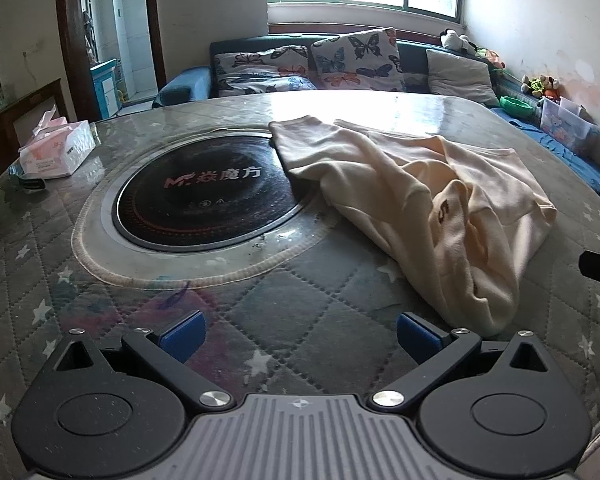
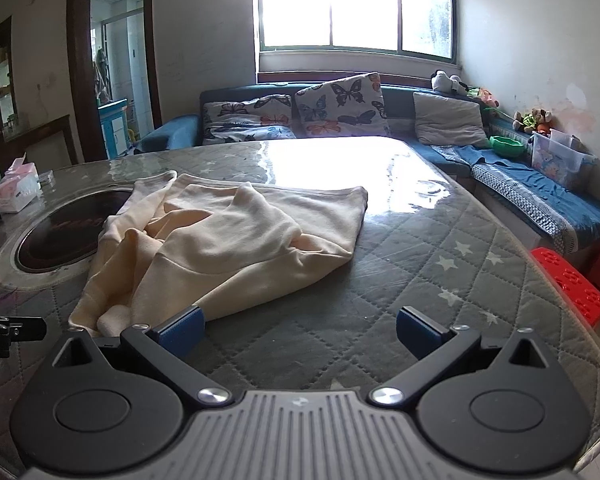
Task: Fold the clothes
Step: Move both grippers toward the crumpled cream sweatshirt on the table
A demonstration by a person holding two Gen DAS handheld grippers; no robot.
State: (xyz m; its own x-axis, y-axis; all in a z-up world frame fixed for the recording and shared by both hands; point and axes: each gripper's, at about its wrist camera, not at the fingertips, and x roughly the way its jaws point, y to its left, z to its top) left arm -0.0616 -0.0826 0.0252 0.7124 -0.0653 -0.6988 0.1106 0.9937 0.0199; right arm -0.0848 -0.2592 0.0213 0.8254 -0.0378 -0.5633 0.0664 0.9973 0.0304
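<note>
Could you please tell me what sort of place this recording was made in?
Most likely a home living room: a blue corner sofa with butterfly cushions, stuffed toys, and a table with a built-in cooktop.

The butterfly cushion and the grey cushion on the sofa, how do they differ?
The butterfly cushion is printed with coloured butterflies; the grey cushion is plain. The butterfly cushion sits nearer the sofa's middle, the grey cushion nearer the corner. Both lean upright against the backrest.
</note>
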